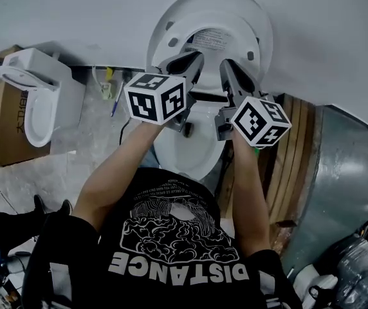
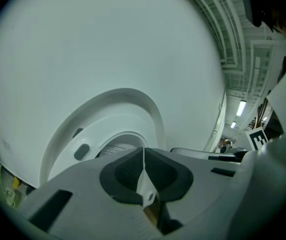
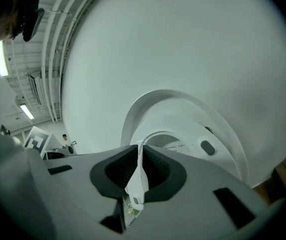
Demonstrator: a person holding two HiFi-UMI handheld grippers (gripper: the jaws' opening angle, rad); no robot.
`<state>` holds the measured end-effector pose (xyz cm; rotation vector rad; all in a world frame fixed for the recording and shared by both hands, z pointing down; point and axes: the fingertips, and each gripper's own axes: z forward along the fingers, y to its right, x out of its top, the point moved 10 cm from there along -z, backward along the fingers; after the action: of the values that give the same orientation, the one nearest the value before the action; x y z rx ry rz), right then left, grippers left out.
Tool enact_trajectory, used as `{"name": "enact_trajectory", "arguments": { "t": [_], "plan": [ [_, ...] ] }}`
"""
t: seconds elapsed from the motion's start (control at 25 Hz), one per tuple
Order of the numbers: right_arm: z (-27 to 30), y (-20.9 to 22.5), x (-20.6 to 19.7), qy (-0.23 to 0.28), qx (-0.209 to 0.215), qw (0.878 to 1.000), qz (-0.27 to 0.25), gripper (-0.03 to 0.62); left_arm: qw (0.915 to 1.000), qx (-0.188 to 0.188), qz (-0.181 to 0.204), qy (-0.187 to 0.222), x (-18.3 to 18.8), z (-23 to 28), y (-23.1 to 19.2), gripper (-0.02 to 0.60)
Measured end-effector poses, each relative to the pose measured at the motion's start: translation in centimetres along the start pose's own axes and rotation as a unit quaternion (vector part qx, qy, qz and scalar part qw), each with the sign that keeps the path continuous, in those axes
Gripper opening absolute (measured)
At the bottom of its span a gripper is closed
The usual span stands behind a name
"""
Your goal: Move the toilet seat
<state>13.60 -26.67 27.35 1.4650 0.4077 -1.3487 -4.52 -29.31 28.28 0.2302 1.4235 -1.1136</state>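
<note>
A white toilet stands against the wall, its bowl (image 1: 193, 150) below my hands. The lid (image 1: 171, 24) leans upright on the wall, with two grey bumpers and a label showing on its underside (image 2: 83, 149) (image 3: 208, 146). The thin white toilet seat (image 2: 144, 171) (image 3: 138, 179) is seen edge-on in both gripper views, lifted off the bowl. My left gripper (image 1: 195, 58) (image 2: 144, 154) is shut on its front rim. My right gripper (image 1: 226, 65) (image 3: 140, 151) is shut on the same rim, close beside the left one.
A second white toilet (image 1: 36, 95) rests on a cardboard box (image 1: 7, 124) at the left. Cables and small items (image 1: 110, 89) lie on the floor by the wall. Wooden planks (image 1: 293, 147) and a grey metal sheet (image 1: 345, 172) stand at the right.
</note>
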Motion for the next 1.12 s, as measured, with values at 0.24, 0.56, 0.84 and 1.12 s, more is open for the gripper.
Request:
{"name": "enact_trajectory", "arguments": {
  "t": [0.24, 0.56, 0.84, 1.12],
  "plan": [
    [-3.4, -1.3, -1.1, -0.006, 0.005, 1.000, -0.027, 0.037, 0.9992, 0.010, 0.039, -0.006, -2.1, -1.7, 3.8, 0.023],
    [-7.8, -2.1, -2.3, -0.015, 0.003, 0.998, -0.063, 0.025, 0.9948, 0.028, 0.097, -0.010, -5.0, -3.6, 8.4, 0.021],
    [-10.0, -2.5, -3.1, -0.026, 0.010, 0.996, -0.081, 0.020, 0.9924, 0.040, 0.116, -0.009, -6.5, -4.8, 10.7, 0.022],
    [-11.5, -2.8, -3.2, -0.024, 0.011, 0.995, -0.092, 0.021, 0.9914, 0.047, 0.122, -0.003, -7.0, -5.8, 11.8, 0.023]
  ]
}}
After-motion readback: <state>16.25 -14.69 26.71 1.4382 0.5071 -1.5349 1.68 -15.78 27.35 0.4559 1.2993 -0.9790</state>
